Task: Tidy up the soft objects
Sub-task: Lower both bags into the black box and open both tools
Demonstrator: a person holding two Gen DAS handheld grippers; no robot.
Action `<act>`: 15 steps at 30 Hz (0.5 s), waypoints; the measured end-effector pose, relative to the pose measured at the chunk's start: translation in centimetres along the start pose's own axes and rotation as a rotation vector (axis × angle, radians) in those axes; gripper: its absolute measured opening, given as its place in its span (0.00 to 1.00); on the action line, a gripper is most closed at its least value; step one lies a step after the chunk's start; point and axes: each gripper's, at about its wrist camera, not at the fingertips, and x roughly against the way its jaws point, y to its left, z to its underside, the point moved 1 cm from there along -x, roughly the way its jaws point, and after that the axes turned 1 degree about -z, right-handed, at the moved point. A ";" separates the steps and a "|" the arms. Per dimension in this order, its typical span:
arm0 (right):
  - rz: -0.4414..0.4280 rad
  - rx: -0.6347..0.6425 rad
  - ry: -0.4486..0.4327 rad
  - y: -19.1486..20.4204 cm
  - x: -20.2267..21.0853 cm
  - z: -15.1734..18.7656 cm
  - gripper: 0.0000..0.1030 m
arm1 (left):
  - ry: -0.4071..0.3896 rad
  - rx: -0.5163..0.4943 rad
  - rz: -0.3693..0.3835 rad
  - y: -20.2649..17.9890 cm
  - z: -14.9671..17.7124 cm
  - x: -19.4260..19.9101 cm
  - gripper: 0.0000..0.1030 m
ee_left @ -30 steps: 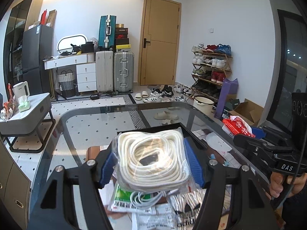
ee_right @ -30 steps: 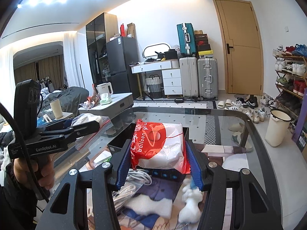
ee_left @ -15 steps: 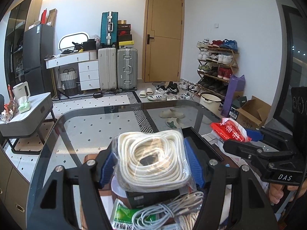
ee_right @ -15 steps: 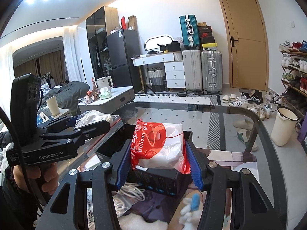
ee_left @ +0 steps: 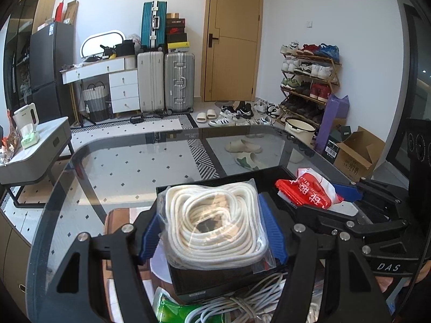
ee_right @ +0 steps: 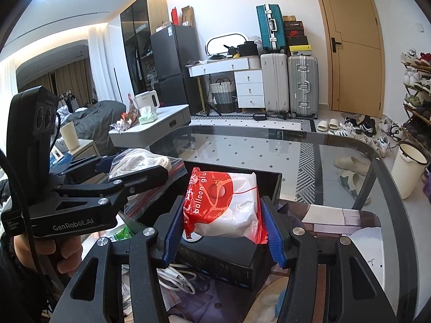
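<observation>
My left gripper (ee_left: pixel 212 231) is shut on a clear bag of coiled white rope (ee_left: pixel 215 223), held over the near left part of an open black box (ee_left: pixel 221 282). My right gripper (ee_right: pixel 221 226) is shut on a red and white balloon glue packet (ee_right: pixel 223 210), held over the same black box (ee_right: pixel 223 263). In the left wrist view the right gripper (ee_left: pixel 317 199) and its red packet (ee_left: pixel 309 191) sit to the right over the box. In the right wrist view the left gripper (ee_right: pixel 140 171) with the rope bag (ee_right: pixel 140 161) is at the left.
The box stands on a glass table (ee_left: pixel 121 167) (ee_right: pixel 323 156). White cables (ee_left: pixel 242 304) (ee_right: pixel 175 277), a green packet (ee_left: pixel 172 309) and other small items lie in front of the box. Past the table stand suitcases, a shoe rack, a side table and a door.
Both grippers have moved forward with their loads, from above the loose items on the table to above the black box, and closer to each other.
</observation>
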 end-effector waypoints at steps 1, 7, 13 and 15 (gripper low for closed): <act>0.001 0.004 0.003 0.1 -0.2 0.0 0.53 | 0.001 0.003 0.003 0.0 0.0 -0.3 0.64; 0.013 0.034 0.021 0.2 -1.4 -0.3 0.53 | 0.008 0.009 0.024 0.3 -0.1 -1.3 0.64; 0.027 0.080 0.034 0.5 -2.3 0.0 0.53 | 0.023 0.002 0.030 0.6 0.1 -2.3 0.64; 0.024 0.090 0.041 0.4 -2.6 0.1 0.56 | 0.030 0.009 0.042 0.7 0.1 -2.6 0.64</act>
